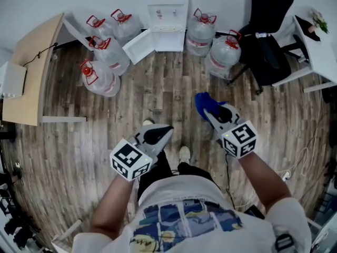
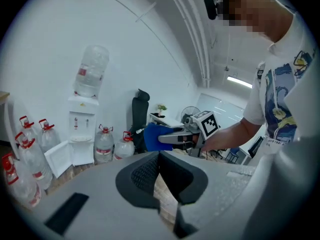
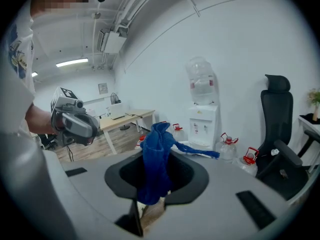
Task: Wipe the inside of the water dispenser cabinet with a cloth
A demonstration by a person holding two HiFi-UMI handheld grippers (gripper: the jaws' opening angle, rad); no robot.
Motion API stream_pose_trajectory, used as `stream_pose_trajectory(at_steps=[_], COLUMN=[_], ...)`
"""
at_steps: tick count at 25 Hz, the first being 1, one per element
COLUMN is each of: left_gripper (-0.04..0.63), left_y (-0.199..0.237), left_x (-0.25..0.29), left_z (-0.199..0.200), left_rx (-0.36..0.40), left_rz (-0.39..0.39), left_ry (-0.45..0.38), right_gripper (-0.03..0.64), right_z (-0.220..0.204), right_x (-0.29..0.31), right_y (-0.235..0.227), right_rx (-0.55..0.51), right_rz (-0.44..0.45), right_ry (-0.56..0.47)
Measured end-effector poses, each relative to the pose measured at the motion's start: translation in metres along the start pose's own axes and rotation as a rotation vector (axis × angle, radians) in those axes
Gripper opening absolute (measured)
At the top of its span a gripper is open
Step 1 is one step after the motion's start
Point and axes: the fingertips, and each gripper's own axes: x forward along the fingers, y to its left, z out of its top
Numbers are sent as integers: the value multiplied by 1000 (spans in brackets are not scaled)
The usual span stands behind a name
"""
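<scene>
A knitted blue cloth, soft and bunched into a ropy twist, is pinched between the black pads of the right gripper. One tail of it trails toward 3 o'clock in the right gripper view. The left gripper has its ribbed black pads pressed together at the tips, with nothing between them. In the head view the boxy white water dispenser stands at 12 o'clock on the grey-brown plank floor. Its cabinet door is swung open toward 11. Clear plastic jugs with red handles cluster at 10 and 1 o'clock, their labels too small to read.
</scene>
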Motion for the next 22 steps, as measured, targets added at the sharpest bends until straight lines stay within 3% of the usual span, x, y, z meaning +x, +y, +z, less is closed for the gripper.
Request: stream_pose_trajectory(at_steps=[8, 13, 17, 22], left_gripper=[3, 3, 3, 3], left_y=[134, 216, 274, 341], left_x=[21, 42, 77, 144], left_z=[43, 45, 39, 25], left_rx=[43, 16, -8, -43], left_rz=[-159, -230, -231, -182], left_ry=[14, 31, 39, 48], right_gripper=[87, 87, 87, 87], right_z=[50, 76, 81, 47], right_x=[137, 236, 316, 419], right_y=[-47, -80, -117, -183], right_rx=[-38, -120, -165, -190], right_rz=[-89, -106, -99, -66], right_ry=[73, 133, 158, 178])
